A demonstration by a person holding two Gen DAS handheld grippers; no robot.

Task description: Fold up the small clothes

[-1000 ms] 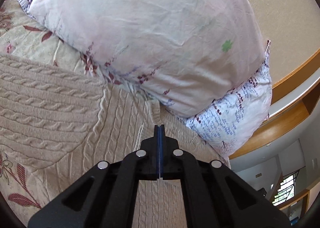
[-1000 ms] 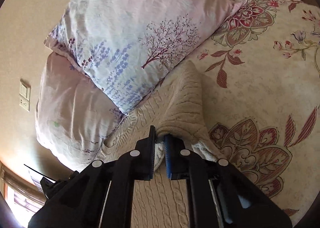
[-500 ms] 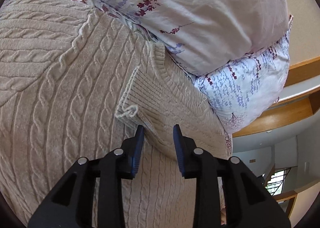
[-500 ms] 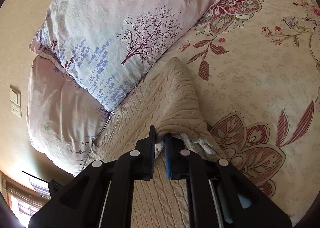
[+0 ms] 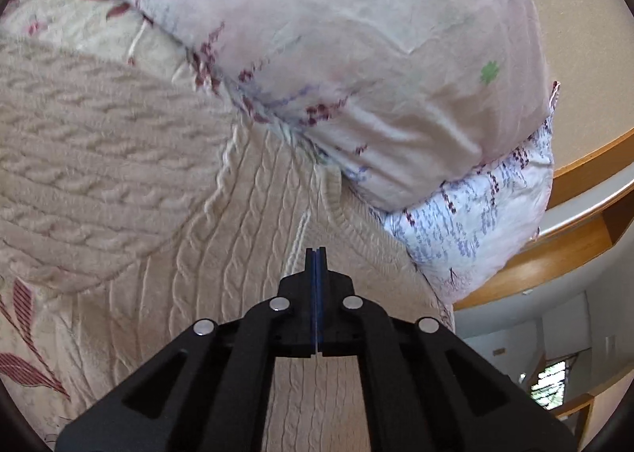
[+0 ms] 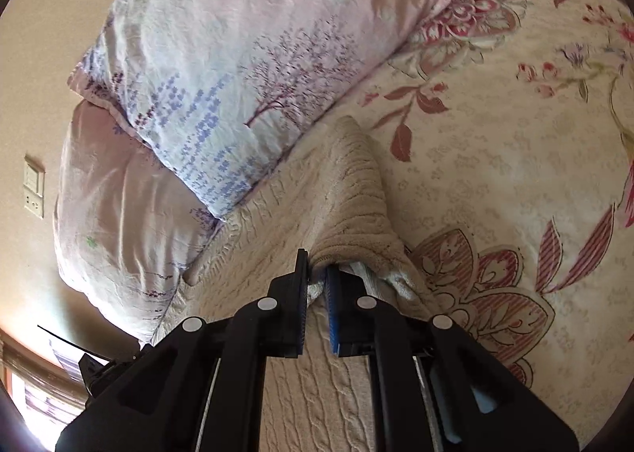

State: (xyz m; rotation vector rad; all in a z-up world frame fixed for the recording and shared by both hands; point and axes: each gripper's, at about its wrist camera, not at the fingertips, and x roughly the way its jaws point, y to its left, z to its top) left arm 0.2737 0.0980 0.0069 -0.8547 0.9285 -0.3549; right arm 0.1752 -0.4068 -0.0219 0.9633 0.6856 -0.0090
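A beige cable-knit sweater [image 5: 166, 222] lies on the bed below the pillows. It also shows in the right wrist view [image 6: 317, 182]. My left gripper [image 5: 316, 254] hovers over the sweater's ribbed edge [image 5: 356, 222], its jaws pressed together with nothing visible between them. My right gripper [image 6: 316, 277] is shut on a raised fold of the sweater [image 6: 352, 222], with fabric bunched between its jaws and draped to the right.
Two pale floral pillows [image 5: 356, 56] [image 6: 245, 67] lean against the wall just beyond the sweater. A floral bedspread [image 6: 515, 159] stretches to the right. A wooden bed frame [image 5: 574, 238] and a wall switch [image 6: 33, 190] lie at the edges.
My left gripper was shut, opened over the ribbed edge half a second ago, and is shut again now, pulled back. My right gripper kept hold of the fold and barely moved.
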